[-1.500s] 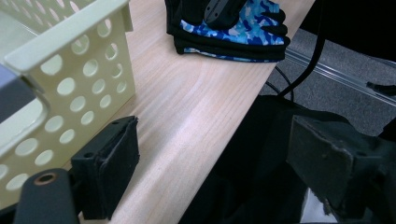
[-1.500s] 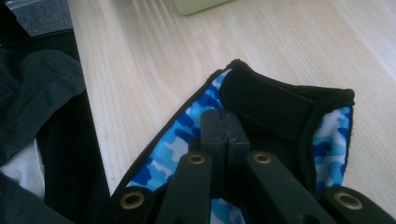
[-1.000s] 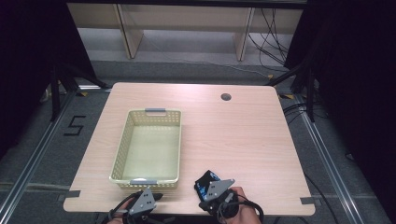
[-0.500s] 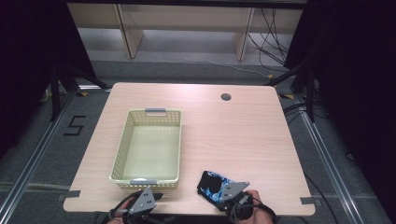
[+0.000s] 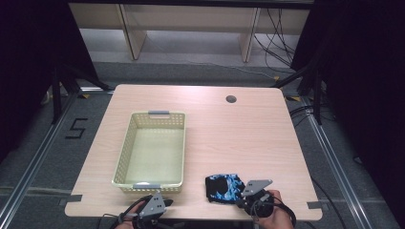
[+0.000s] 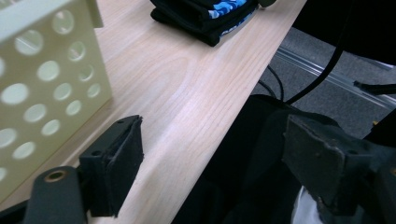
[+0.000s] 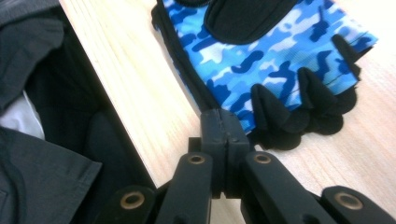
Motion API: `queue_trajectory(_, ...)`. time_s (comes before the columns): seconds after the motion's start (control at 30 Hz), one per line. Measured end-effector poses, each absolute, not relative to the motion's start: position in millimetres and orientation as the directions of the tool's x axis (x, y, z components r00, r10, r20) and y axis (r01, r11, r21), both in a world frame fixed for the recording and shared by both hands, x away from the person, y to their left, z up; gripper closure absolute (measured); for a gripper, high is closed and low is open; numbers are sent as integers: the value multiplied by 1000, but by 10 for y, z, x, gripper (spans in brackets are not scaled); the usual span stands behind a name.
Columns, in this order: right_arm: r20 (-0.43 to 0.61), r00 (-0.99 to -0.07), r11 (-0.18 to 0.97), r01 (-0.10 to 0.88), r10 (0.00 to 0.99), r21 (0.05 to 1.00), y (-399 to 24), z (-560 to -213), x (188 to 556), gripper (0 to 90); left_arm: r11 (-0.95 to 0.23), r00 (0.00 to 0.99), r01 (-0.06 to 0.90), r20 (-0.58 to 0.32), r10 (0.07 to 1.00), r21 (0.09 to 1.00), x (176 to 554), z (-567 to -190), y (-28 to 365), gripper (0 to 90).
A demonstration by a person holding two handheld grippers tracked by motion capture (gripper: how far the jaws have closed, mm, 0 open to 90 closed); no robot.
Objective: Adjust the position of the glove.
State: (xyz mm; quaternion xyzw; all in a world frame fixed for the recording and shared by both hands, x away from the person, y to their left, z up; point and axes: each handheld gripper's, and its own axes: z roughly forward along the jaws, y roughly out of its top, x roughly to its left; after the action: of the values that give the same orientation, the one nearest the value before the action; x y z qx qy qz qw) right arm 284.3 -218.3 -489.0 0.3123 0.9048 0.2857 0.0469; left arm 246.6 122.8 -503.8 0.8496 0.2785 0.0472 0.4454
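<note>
Blue camo glove [image 7: 275,60] flat on surface [image 5: 248,138], near front edge, R of basket [image 5: 125,152] | soft, light, floppy; best pinched at cuff hem | R tongs [image 7: 225,122] together, empty, tips at glove's edge | L tongs [image 6: 210,154] apart, closing slightly, empty.

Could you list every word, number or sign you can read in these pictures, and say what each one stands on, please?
"5": a dark digit marked on the grey floor, left of the table.
No print can be read on the blue camouflage glove, the yellow basket or the grippers.
</note>
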Motion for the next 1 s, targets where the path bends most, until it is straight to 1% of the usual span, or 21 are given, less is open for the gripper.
queue_trajectory(0.03,84,-808,625,513,584,588,-2238,-4871,2858,890,-443,841,428,-167,514,788,2499,-5039,1215,221)
queue_trajectory(0.07,84,-808,625,513,584,588,-2238,-4871,2858,890,-443,841,428,-167,514,788,2499,-5039,1215,226)
queue_trajectory(0.1,87,-776,562,524,625,640,-2313,-4824,2876,787,-427,824,463,-200,530,777,2521,-5035,1196,236)
queue_trajectory(0.13,87,-776,562,524,625,640,-2313,-4824,2876,787,-427,824,463,-200,530,777,2521,-5035,1196,245)
queue_trajectory(0.17,170,-698,433,596,696,676,-2410,-4771,2903,671,-425,823,468,-207,529,775,2532,-5025,1175,253)
queue_trajectory(0.2,170,-698,433,596,696,676,-2410,-4771,2903,671,-417,824,470,-217,524,778,2532,-5019,1150,253)
queue_trajectory(0.23,242,-608,313,660,756,682,-2438,-4803,2942,551,-446,834,466,-211,509,765,2555,-5001,1099,256)
queue_trajectory(0.3,266,-570,280,692,778,666,-2470,-4847,3013,503,-433,839,450,-203,505,781,2550,-5005,1012,256)
queue_trajectory(0.53,284,-507,211,713,814,668,-2435,-4933,3182,448,-437,842,441,-193,504,784,2588,-4987,839,253)
queue_trajectory(0.57,277,-501,237,738,820,632,-2432,-4902,3188,449,-439,837,449,-195,511,778,2596,-4990,817,253)
queue_trajectory(0.6,288,-499,234,745,817,625,-2399,-4926,3215,439,-442,833,453,-191,519,775,2615,-4995,767,249)
queue_trajectory(0.63,280,-520,233,716,807,658,-2386,-4957,3236,438,-442,833,453,-191,519,775,2615,-4995,767,249)
queue_trajectory(0.67,316,-517,235,744,796,625,-2380,-4941,3233,437,-449,837,447,-184,516,774,2629,-5014,716,249)
queue_trajectory(0.73,308,-530,246,734,790,632,-2379,-4955,3251,435,-441,834,449,-187,520,777,2630,-5029,687,248)
queue_trajectory(0.77,305,-523,249,742,796,622,-2350,-4975,3265,432,-467,840,443,-172,515,765,2644,-5033,664,247)
queue_trajectory(0.83,243,-531,304,740,812,599,-2329,-4974,3289,435,-463,841,437,-167,515,771,2646,-5042,649,246)
queue_trajectory(0.87,243,-531,304,740,812,599,-2329,-4974,3289,435,-477,846,430,-158,509,766,2653,-5039,652,246)
queue_trajectory(0.9,248,-528,299,742,812,600,-2286,-5008,3305,497,-490,850,421,-144,506,763,2667,-5038,658,245)
queue_trajectory(0.93,248,-528,299,742,812,600,-2286,-5008,3305,497,-487,842,437,-153,517,757,2664,-5039,658,245)
queue_trajectory(0.97,225,-549,335,734,805,591,-2272,-4997,3308,560,-467,838,444,-170,519,764,2661,-5038,649,243)
queue_trajectory(1.0,225,-549,335,734,805,591,-2272,-4997,3308,560,-480,845,428,-152,512,766,2675,-5036,664,243)
